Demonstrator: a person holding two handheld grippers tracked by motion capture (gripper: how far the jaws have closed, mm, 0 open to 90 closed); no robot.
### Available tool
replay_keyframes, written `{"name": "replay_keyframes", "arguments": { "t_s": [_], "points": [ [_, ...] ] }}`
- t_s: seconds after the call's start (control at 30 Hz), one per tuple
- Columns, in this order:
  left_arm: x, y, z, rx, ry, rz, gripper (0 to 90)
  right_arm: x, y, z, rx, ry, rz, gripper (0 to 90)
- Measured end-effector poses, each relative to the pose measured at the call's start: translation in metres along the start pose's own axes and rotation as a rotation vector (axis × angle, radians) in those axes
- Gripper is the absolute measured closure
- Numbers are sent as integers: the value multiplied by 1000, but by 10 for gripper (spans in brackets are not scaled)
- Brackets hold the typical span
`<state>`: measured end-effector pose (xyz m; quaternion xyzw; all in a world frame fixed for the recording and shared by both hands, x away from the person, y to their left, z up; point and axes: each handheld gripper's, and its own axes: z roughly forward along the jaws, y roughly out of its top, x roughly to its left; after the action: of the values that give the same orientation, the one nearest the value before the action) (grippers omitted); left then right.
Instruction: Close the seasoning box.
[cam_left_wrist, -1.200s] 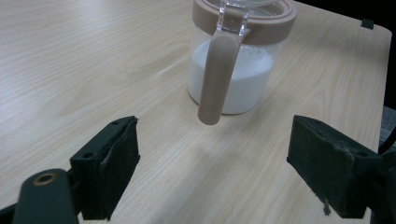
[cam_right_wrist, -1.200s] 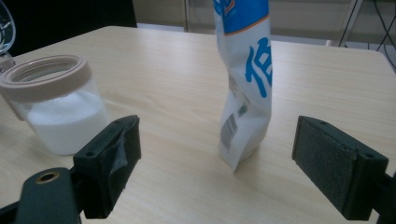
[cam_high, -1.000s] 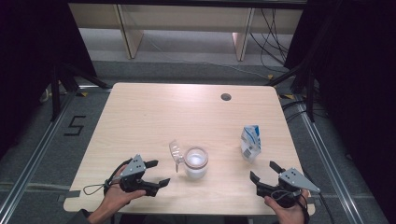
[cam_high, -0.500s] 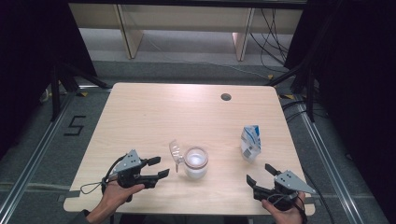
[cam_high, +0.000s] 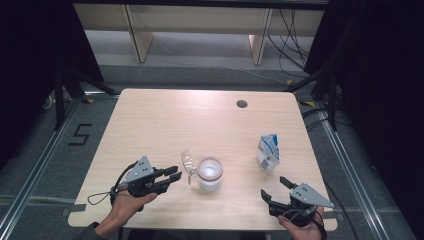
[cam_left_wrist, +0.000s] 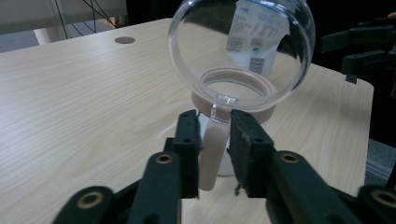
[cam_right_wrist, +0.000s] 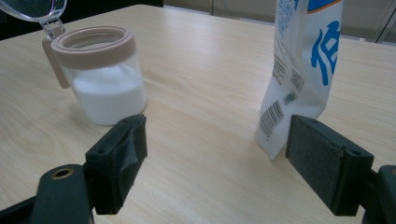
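Here the jar of white powder sits at the table's 6 o'clock, lid flipped up; left gripper narrowly parted around its hinge tab, right gripper wide open beside the pouch.

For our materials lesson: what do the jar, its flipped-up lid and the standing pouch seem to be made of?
Jar: clear glass or plastic, glossy; white powder shows through.
Lid: clear hard plastic, with reflections; its collar and handle look matt pinkish plastic.
Pouch: thin printed plastic film, creased and slightly shiny.

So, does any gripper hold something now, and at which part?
The left gripper has its jaws on either side of the jar handle, but a firm grip cannot be told. The right gripper is open and holds nothing.
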<state>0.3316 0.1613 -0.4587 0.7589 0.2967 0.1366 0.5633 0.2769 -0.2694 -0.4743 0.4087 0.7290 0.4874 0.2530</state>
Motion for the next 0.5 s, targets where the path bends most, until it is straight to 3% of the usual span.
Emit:
{"name": "replay_keyframes", "arguments": {
  "t_s": [0.03,0.07,0.2,0.5],
  "points": [
    [0,1,0,4,-7,-3,770,0,0,0,2,-7,-10,220],
    [-1,1,1,-2,-17,-11,791,3,-1,-1,14,-6,21,220],
    [-2,5,4,4,-8,2,856,2,0,-1,9,-6,14,221],
    [-3,10,6,-13,-11,-14,890,0,0,0,0,-2,-4,223]
  ]
}}
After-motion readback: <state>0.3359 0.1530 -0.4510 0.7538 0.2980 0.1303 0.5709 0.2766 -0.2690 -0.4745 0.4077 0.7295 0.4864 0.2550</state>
